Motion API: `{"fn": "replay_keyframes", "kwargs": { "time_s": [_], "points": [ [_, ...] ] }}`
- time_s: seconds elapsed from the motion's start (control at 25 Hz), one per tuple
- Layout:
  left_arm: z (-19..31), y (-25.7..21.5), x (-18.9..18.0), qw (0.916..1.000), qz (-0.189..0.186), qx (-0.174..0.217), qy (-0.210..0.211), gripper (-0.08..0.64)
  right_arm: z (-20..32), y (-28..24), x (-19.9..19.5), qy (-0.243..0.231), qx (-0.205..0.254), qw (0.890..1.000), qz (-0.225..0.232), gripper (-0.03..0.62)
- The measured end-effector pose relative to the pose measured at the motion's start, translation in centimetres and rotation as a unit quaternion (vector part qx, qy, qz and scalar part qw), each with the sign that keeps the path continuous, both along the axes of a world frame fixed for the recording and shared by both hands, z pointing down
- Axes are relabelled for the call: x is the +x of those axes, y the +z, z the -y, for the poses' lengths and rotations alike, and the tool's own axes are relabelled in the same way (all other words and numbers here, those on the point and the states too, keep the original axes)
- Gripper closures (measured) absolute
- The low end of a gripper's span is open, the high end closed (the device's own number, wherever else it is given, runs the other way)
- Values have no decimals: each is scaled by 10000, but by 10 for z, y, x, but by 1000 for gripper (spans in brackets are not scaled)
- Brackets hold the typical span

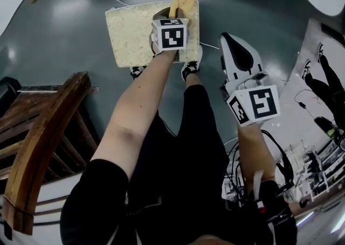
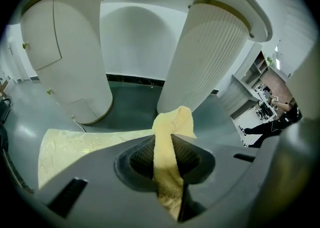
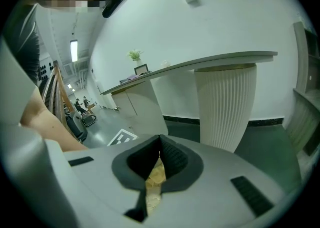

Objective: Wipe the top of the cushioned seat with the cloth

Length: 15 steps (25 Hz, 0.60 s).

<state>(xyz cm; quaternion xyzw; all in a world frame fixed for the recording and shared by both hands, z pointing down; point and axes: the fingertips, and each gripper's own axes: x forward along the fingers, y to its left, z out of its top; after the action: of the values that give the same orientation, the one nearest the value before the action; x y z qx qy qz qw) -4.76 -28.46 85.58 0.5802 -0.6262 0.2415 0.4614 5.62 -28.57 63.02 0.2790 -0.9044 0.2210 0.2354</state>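
Two grippers were in view. The left gripper [image 1: 171,15] was closed on a yellow cloth [image 1: 183,1], holding it over the far edge of the cushioned seat [image 1: 129,34], which stood on the grey floor [image 1: 64,28]. The right gripper [image 1: 230,44] hung beside the seat, apart from it, its jaws together at the tips. A pale yellow patch showed in the gap below them, perhaps the seat.

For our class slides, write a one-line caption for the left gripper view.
Left gripper clamps a yellow cloth over the cream cushioned seat, fluted white column behind.
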Motion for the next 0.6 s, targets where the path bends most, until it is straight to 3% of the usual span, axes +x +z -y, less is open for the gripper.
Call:
{"fn": "replay_keyframes", "kwargs": {
  "time_s": [0.36,0.6],
  "points": [
    [-31,4,-56,9990,-67,-277,-350,489,-12,-4,-39,-167,12,9999,-5,587],
    [-56,4,-100,9981,124,-370,-471,489,-23,-3,-71,-368,-26,9993,-21,588]
  ]
}}
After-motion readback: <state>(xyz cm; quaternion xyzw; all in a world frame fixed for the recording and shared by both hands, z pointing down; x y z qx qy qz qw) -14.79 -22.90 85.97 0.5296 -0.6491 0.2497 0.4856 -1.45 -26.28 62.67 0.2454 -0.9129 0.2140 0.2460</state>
